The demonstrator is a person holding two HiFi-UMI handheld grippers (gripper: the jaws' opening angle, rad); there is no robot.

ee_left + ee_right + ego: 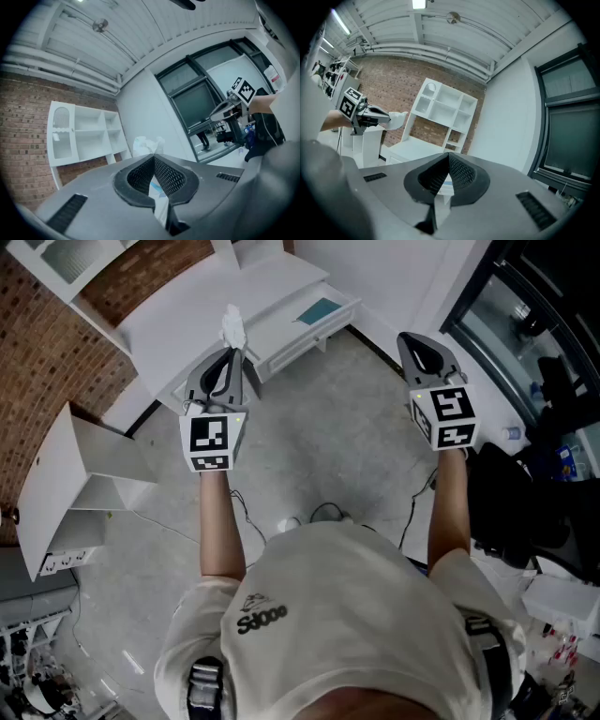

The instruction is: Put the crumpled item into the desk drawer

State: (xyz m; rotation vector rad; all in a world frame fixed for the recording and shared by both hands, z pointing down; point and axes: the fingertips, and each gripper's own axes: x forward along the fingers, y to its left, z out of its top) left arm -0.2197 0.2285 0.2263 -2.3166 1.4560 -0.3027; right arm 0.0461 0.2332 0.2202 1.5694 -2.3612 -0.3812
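At the tip of the left tool (232, 352), a white crumpled tissue (232, 326) is pinched, puffy and wrinkled; the right tool (409, 341) is pressed together, empty.

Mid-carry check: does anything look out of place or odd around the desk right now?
Nothing looks spilled or broken. The desk drawer stands open, a teal thing lying inside. The crumpled item is pinched in the left gripper, sticking out past its jaws. Only loose cables trail across the floor.
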